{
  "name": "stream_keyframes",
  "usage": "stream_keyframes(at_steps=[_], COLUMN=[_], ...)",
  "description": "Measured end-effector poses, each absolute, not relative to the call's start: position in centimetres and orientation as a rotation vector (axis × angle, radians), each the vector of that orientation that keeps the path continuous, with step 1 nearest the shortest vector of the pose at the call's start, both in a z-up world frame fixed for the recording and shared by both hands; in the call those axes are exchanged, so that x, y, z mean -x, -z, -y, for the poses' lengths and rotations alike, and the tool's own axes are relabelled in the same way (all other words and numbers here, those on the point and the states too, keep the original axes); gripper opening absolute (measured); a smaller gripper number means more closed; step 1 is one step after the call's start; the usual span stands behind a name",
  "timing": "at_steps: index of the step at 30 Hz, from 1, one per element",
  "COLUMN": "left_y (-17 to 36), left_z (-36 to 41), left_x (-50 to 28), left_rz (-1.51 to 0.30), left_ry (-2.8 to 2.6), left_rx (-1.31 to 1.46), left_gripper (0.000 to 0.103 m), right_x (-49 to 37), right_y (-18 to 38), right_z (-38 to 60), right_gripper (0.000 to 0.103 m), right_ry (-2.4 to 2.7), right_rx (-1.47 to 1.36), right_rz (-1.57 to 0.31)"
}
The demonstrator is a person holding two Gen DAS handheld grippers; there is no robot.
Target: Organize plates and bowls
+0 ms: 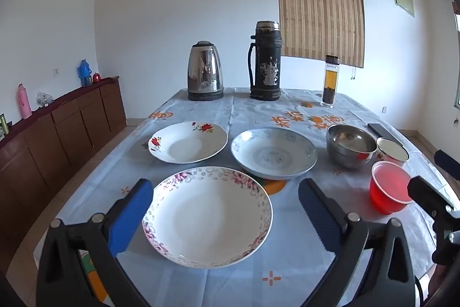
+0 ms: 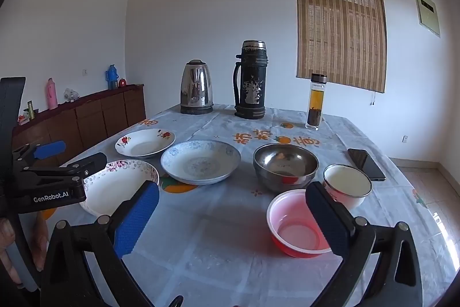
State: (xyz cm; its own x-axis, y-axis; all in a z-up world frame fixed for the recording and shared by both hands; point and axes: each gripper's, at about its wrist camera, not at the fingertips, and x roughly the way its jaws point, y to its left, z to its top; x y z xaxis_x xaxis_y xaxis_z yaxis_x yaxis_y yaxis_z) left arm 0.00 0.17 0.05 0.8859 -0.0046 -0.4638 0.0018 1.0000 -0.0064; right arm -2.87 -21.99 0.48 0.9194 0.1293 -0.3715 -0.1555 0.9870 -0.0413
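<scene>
Both sets of jaws are spread wide and grip nothing. The left gripper (image 1: 225, 209) hangs above the white plate with a pink flower rim (image 1: 207, 216), nearest the bench's near edge on its left half. The right gripper (image 2: 233, 210) hangs over bare cloth, with the red plastic bowl (image 2: 296, 223) just beside its right finger. The bench (image 2: 218, 243) wears a pale blue cloth printed with oranges. Behind the red bowl, a small white enamel cup (image 2: 347, 186) stands close to a steel bowl (image 2: 285, 166). Mid-bench lie a blue-patterned plate (image 1: 274, 153) and, left of it, a white plate with red flowers (image 1: 187, 142). A black phone (image 2: 365, 164) lies toward the right edge. Along the far edge stand a steel kettle (image 1: 205, 71), a worn black flask (image 1: 265, 61) and a clear tea bottle (image 1: 330, 81).
</scene>
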Motion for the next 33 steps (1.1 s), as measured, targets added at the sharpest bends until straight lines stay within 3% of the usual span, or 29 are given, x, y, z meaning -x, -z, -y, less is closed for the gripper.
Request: stream_keyframes(at_steps=[33], left_y=[0.66], left_z=[-0.19], left_x=[-0.49], left_rz=[-0.479], left_ry=[-0.004], left_rx=[-0.012], left_gripper=[0.103], right_x=[2.76], right_y=[0.17], right_z=[21.51], right_gripper=[0.102], right_ry=[-0.163], right_rx=[0.063], right_rz=[-0.386])
